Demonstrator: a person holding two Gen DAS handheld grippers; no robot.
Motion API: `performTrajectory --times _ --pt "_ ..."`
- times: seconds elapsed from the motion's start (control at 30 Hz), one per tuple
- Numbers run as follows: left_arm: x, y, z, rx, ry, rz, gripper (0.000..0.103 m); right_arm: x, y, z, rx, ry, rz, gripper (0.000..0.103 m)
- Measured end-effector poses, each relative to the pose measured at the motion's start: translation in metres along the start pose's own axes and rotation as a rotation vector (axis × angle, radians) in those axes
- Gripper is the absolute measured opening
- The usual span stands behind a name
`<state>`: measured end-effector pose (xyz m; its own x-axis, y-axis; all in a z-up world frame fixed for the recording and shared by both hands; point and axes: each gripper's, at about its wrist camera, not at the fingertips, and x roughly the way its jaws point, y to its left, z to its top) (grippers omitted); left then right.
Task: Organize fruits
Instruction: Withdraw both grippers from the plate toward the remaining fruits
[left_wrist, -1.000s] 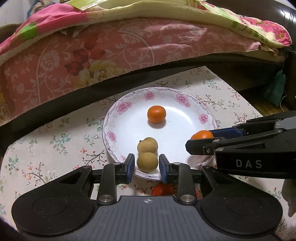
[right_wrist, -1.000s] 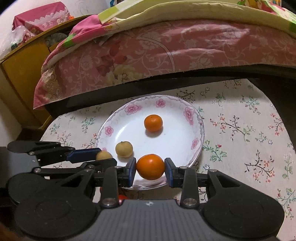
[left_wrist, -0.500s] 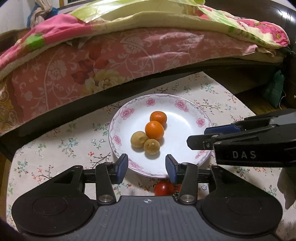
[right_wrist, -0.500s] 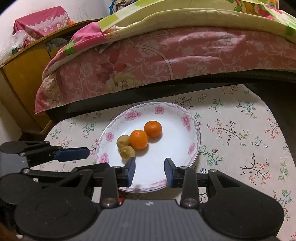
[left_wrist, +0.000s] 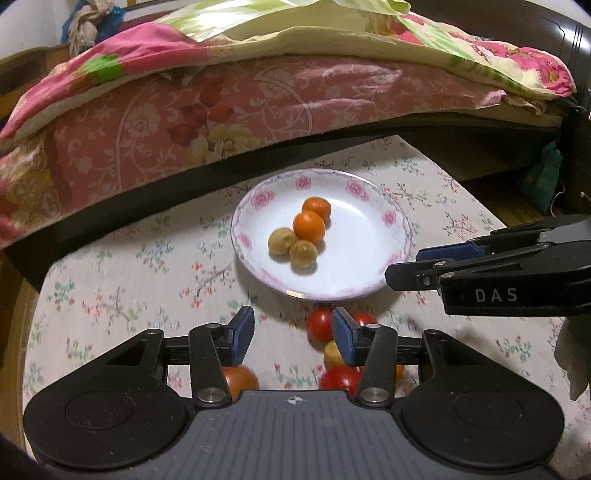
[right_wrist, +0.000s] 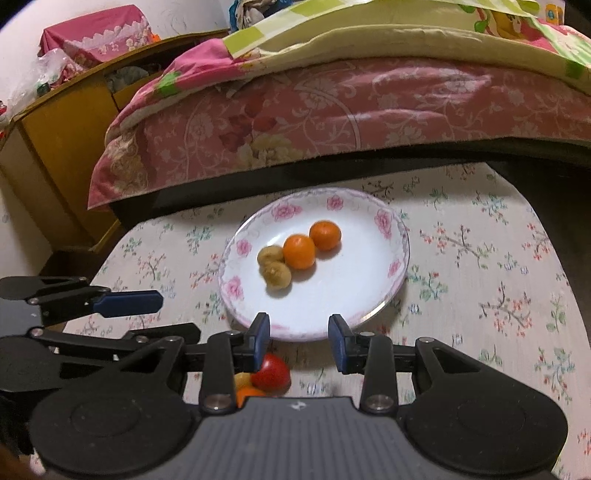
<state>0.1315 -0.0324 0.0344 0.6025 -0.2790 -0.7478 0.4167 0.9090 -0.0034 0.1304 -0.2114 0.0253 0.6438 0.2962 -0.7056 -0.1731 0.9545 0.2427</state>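
A white plate with pink flowers (left_wrist: 369, 280) (right_wrist: 369, 295) holds two oranges (left_wrist: 309, 226) (right_wrist: 300, 252) and two brown fruits (left_wrist: 303, 253) (right_wrist: 276, 275), all touching in a cluster. My left gripper (left_wrist: 292, 334) is open and empty, above the cloth near the plate's front edge. My right gripper (right_wrist: 299, 338) is open and empty, just in front of the plate; it also shows at the right of the left wrist view (left_wrist: 406, 266). Loose red tomatoes (left_wrist: 320, 325) (right_wrist: 271, 373), a brown fruit (left_wrist: 331, 352) and an orange (left_wrist: 240, 380) lie on the cloth under the grippers.
The floral tablecloth (left_wrist: 129, 280) covers a small round table. A bed with a pink flowered quilt (left_wrist: 221, 103) runs close behind it. A yellow wooden cabinet (right_wrist: 55, 140) stands at the left. A dark green bag (left_wrist: 543, 181) hangs at the right.
Both grippers let go of their fruit on the plate, opened and pulled back and up. The released orange and brown fruit now rest in the cluster; loose fruit in front came into view.
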Motion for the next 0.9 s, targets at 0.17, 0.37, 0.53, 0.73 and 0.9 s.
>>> performTrajectory --times 0.17,0.37,0.53,0.73,0.9 --pt "-0.012 -0.005 -0.02 -0.008 0.025 -0.028 0.055 -0.01 0.005 -0.018 0.004 0.029 -0.012 0.029" --pt "-0.031 -0.012 -0.045 -0.024 0.07 -0.065 0.058 -0.023 0.014 -0.038 0.007 0.075 -0.002 0.029" --pt "-0.031 -0.016 -0.053 -0.003 0.079 -0.071 0.057 -0.03 0.02 -0.052 -0.007 0.104 0.01 0.029" --pt "-0.033 -0.007 -0.05 -0.024 0.062 -0.069 0.057 -0.014 0.026 -0.053 -0.059 0.136 -0.001 0.029" --pt "-0.03 -0.007 -0.05 0.004 0.067 -0.066 0.057 -0.004 0.026 -0.052 -0.077 0.141 0.001 0.029"
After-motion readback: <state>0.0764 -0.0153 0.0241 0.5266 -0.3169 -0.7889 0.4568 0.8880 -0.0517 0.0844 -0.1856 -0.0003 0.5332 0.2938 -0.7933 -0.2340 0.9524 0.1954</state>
